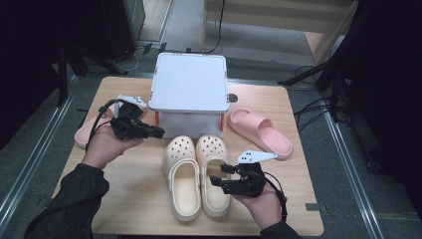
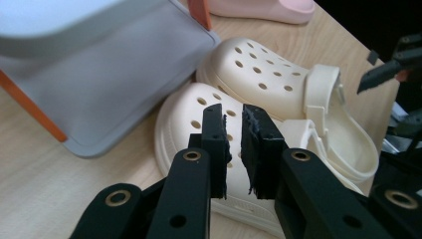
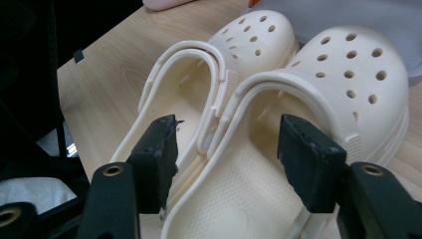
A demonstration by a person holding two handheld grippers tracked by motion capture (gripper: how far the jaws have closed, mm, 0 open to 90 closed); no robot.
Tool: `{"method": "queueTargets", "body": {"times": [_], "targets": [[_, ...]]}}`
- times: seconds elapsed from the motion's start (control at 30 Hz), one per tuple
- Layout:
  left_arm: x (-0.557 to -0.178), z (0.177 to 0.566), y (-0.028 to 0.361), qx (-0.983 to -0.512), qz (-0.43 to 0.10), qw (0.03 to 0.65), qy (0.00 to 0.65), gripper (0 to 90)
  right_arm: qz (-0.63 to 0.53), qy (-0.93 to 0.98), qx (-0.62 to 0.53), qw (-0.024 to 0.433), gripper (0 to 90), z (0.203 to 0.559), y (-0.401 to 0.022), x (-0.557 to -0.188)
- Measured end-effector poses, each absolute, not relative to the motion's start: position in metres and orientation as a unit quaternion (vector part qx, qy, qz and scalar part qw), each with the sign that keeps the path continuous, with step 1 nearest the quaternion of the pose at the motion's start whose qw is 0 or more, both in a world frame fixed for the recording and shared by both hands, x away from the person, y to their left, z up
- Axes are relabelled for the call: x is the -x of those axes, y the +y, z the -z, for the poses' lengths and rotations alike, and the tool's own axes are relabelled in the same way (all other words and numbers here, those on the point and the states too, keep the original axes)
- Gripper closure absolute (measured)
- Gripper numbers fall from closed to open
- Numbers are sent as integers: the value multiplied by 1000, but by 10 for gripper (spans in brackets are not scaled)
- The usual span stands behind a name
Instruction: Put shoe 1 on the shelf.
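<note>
Two cream clogs (image 1: 197,175) sit side by side mid-surface, toes toward the white lidded box (image 1: 189,82), heels toward the person. Left to right: pink slide (image 1: 87,130) at the left edge of the surface (image 1: 139,199), partly behind the left hand; left tongs (image 1: 158,132) held above the wood beside the box; left clog (image 1: 182,177); right clog (image 1: 213,174); right tongs (image 1: 217,181); second pink slide (image 1: 260,132) to the right of the box.

Handling, judged: foam clogs look light and springy and should give under the pads without cracking. Smooth moulded surface, likely a bit slippery on the rounded toe. Better holds would be the side wall or heel rim of the opening, or the strap where it folds over. The holed toe cap is wide and domed, a poor bite.

Left tongs: jaws nearly together, a narrow gap between the pads, nothing in them, touching nothing; in the left gripper view they point across at the left clog's toe.

Right tongs: jaws standing wide apart, nothing held; in the right gripper view they straddle the strap and rim area where the two clogs meet, pads (image 3: 308,157) not pressing on anything that I can see. In the high view they sit just beside the right clog's outer edge.
</note>
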State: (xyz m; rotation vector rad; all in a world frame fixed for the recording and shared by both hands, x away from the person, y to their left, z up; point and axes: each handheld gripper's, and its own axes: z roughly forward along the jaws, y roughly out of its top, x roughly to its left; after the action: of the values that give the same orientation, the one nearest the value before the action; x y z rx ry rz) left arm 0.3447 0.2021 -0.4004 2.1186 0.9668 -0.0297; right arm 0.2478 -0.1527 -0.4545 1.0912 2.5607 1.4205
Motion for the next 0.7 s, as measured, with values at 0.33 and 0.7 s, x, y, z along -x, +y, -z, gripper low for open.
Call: {"method": "queueTargets", "body": {"times": [0.33, 0.7], "targets": [[-368, 371, 205, -834, -1, 396, 384, 798, -438, 826, -355, 4, 381, 465, -137, -243], [-401, 362, 213, -826, -5, 402, 394, 803, -421, 820, -388, 24, 329, 479, -128, -248]]}}
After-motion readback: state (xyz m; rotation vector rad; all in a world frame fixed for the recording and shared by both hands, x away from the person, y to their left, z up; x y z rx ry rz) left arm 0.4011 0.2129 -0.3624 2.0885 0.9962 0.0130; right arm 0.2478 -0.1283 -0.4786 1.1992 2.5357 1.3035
